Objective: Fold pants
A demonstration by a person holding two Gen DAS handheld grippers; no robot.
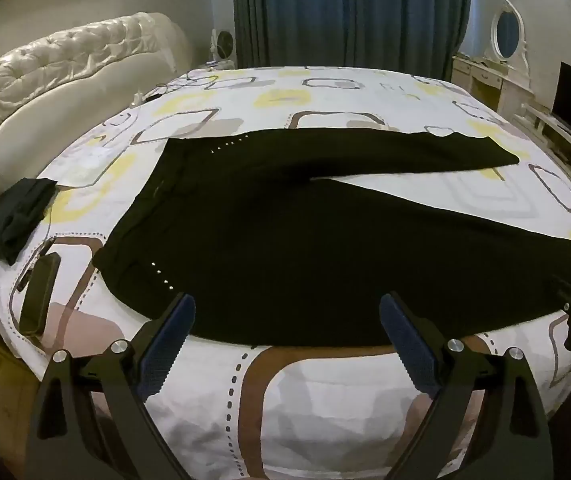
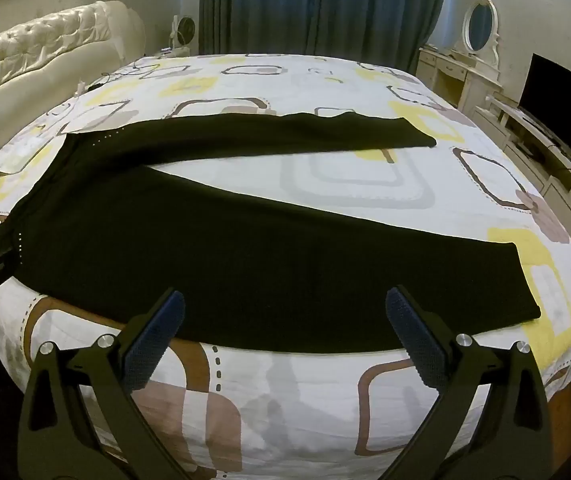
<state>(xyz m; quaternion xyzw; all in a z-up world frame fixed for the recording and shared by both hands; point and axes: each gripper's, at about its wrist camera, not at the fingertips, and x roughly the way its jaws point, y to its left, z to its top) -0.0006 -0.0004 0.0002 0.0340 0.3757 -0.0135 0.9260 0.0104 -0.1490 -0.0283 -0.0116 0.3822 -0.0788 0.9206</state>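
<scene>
Your left tool (image 1: 287,314) has its fingers spread wide apart with nothing between them, low in the frame over the near edge of the bed (image 1: 325,392). Your right tool (image 2: 285,310) is the same: fingers apart, holding nothing. The black pants (image 1: 285,240) lie flat across the middle of the frame on the patterned bedcover, waist toward the left, the two legs splayed toward the right. A small dark bundle of cloth (image 1: 13,220) sits at the left edge.
</scene>
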